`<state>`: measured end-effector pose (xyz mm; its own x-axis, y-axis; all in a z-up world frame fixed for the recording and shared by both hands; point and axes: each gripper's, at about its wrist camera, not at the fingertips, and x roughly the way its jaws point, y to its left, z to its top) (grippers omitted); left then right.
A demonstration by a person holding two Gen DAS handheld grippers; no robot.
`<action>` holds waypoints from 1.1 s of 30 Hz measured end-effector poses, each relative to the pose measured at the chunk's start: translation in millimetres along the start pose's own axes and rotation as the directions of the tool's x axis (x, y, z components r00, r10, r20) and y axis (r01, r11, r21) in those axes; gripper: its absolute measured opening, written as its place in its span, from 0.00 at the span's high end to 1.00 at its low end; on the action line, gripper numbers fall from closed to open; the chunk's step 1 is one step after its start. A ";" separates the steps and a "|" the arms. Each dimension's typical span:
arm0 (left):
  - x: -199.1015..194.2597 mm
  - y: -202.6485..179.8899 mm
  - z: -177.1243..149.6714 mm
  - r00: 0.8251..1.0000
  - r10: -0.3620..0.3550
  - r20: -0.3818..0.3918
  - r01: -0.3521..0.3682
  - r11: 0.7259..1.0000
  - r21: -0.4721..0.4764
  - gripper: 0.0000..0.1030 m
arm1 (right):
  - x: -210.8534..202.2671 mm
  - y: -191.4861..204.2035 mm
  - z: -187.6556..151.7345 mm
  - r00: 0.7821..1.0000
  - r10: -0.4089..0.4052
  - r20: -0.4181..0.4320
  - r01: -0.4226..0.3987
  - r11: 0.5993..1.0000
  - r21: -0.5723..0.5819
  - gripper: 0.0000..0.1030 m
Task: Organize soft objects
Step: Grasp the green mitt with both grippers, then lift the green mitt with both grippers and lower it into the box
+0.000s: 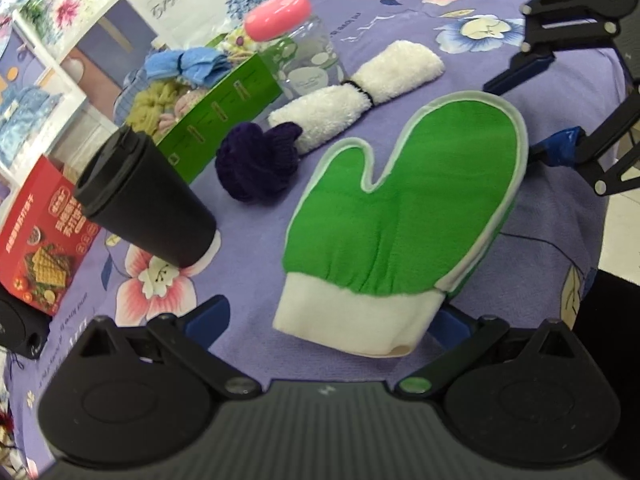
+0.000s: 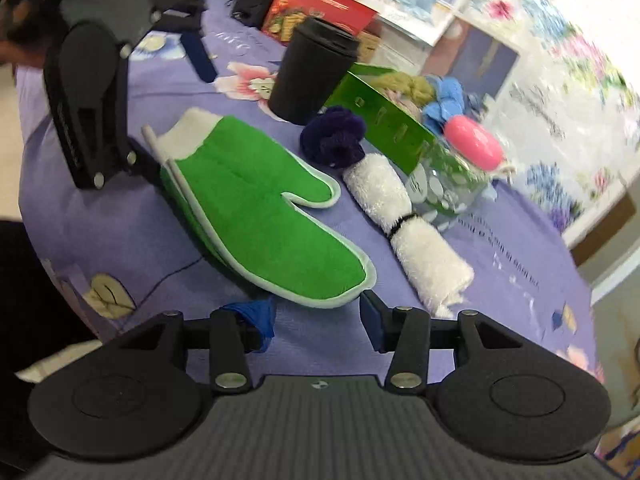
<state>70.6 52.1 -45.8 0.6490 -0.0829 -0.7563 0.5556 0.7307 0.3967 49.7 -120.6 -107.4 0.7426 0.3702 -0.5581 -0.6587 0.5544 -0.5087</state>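
A green bath mitt [image 1: 404,208] with a white cuff lies flat on the purple flowered cloth; it also shows in the right wrist view [image 2: 264,208]. Beyond it lie a white rolled towel [image 1: 356,92] [image 2: 404,224] tied with a black band and a dark purple knitted piece [image 1: 258,160] [image 2: 334,140]. My left gripper [image 1: 332,324] is open, its jaws on either side of the mitt's cuff. My right gripper [image 2: 316,316] is open at the mitt's fingertip end, touching nothing. A green box [image 1: 224,112] [image 2: 384,120] holds several soft items.
A black lidded cup [image 1: 140,200] [image 2: 312,68] stands left of the purple piece. A clear jar with a pink lid [image 1: 296,40] [image 2: 456,168] stands behind the towel. A red snack box [image 1: 40,244] [image 2: 320,12] sits at the table's edge.
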 end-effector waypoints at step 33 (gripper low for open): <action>24.7 41.7 13.5 0.943 -0.331 0.011 0.323 0.910 -0.259 0.63 | 51.2 -20.1 38.4 0.960 0.241 0.141 -0.244 0.970 0.002 0.87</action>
<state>116.8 71.3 -40.8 0.4339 -0.3277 -0.8393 0.5808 0.8139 -0.0175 105.6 -84.2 -100.6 0.5714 0.5943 -0.5660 -0.8196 0.4489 -0.3560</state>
